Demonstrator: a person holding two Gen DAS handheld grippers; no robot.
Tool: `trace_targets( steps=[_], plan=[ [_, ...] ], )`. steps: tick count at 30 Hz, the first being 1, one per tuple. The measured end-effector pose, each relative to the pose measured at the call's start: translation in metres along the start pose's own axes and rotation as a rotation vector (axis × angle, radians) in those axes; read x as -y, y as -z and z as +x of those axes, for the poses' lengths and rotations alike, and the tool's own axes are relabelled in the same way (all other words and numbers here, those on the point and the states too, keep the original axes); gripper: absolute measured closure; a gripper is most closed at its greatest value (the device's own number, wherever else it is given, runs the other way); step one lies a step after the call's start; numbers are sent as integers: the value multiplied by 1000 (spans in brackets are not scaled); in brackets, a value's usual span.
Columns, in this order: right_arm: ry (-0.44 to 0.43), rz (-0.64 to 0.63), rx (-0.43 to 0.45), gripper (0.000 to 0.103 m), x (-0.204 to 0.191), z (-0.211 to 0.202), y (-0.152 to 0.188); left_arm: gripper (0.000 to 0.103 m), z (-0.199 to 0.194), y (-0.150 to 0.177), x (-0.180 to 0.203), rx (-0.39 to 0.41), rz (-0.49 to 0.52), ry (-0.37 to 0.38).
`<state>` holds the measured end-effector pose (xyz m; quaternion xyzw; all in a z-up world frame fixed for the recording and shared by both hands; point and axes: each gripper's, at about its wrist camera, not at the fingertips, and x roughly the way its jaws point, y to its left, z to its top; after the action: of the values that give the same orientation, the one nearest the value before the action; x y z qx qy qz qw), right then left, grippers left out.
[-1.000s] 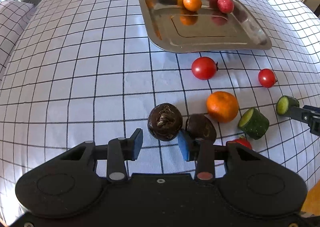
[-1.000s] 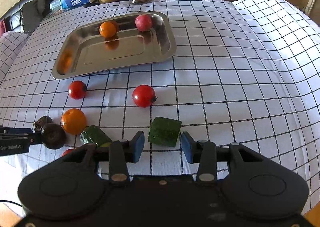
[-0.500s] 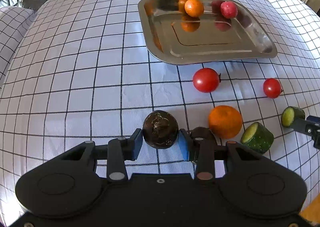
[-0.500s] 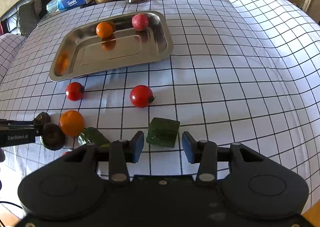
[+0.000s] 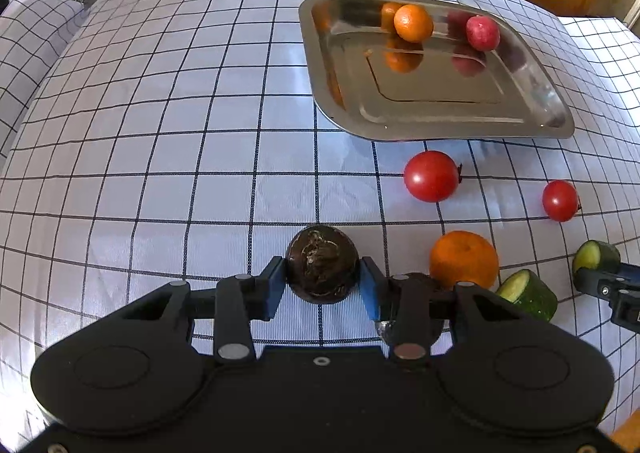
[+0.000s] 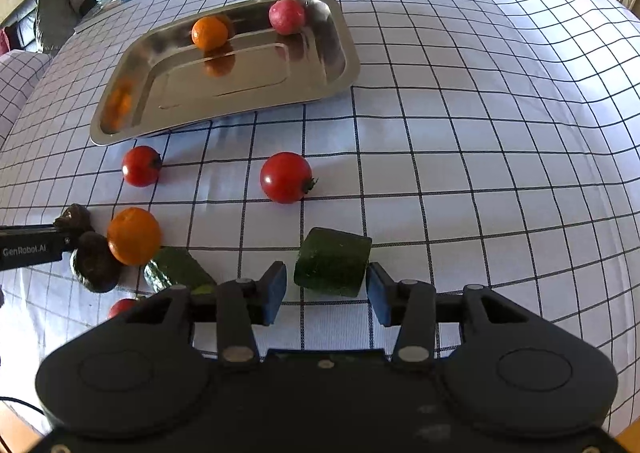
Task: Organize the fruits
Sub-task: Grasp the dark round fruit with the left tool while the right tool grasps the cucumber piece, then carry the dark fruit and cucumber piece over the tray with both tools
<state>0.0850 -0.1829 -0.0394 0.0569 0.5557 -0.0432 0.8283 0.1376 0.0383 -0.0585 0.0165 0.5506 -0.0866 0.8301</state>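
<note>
1. Nothing gripped yet by left gripper (image 5: 322, 287): jaws just opened a little, now set narrowly around dark fruit (image 5: 322, 263), which sits between the pads on the cloth (image 5: 160, 173), well short of tray (image 5: 440, 121).
2. Same with right gripper (image 6: 326, 293): jaws just opened, narrow, with cucumber chunk (image 6: 332, 263) between the pads and a clear gap on each side; chunk lying on the cloth, apart from the tray.
3. Likely to squirt forward or roll if squeezed off-centre: dark fruit round and bumpy, pads catching only its near half.
4. Could nudge second dark fruit (image 5: 416, 281) and orange (image 5: 464, 259), both just beside the left gripper's right finger, and send them rolling.
5. May twist the chunk on closing, since its flat faces sit skewed to the pads; may also slip on its smooth skin.
6. Might knock the tomato (image 6: 286, 177) when carrying toward the tray, as it lies on the way.
7. Hard to tell whether left pads touch the dark fruit or merely flank it.
8. Second dark fruit mostly hidden behind the finger in the left view.
9. Small red thing (image 6: 120, 307) half covered by the right gripper's body; kind unclear.
10. Cucumber piece (image 6: 176, 269) partly hidden too.
</note>
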Motion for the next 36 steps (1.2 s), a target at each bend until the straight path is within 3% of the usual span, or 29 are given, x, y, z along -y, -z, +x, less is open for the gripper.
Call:
trace_targets(
  steps=[12, 15, 27, 36],
  plan=[
    [1, -30, -4, 56, 0, 7, -2, 55, -6, 4, 2, 25, -30, -15],
    [10, -45, 13, 63, -1, 5, -1, 55, -13, 8, 3, 40, -28, -23],
    [30, -55, 87, 66, 3, -20, 8, 55, -41, 5, 16, 108, 34, -14],
    [51, -17, 50, 65, 7, -14, 17, 55, -48, 2, 27, 119, 80, 2]
  ],
)
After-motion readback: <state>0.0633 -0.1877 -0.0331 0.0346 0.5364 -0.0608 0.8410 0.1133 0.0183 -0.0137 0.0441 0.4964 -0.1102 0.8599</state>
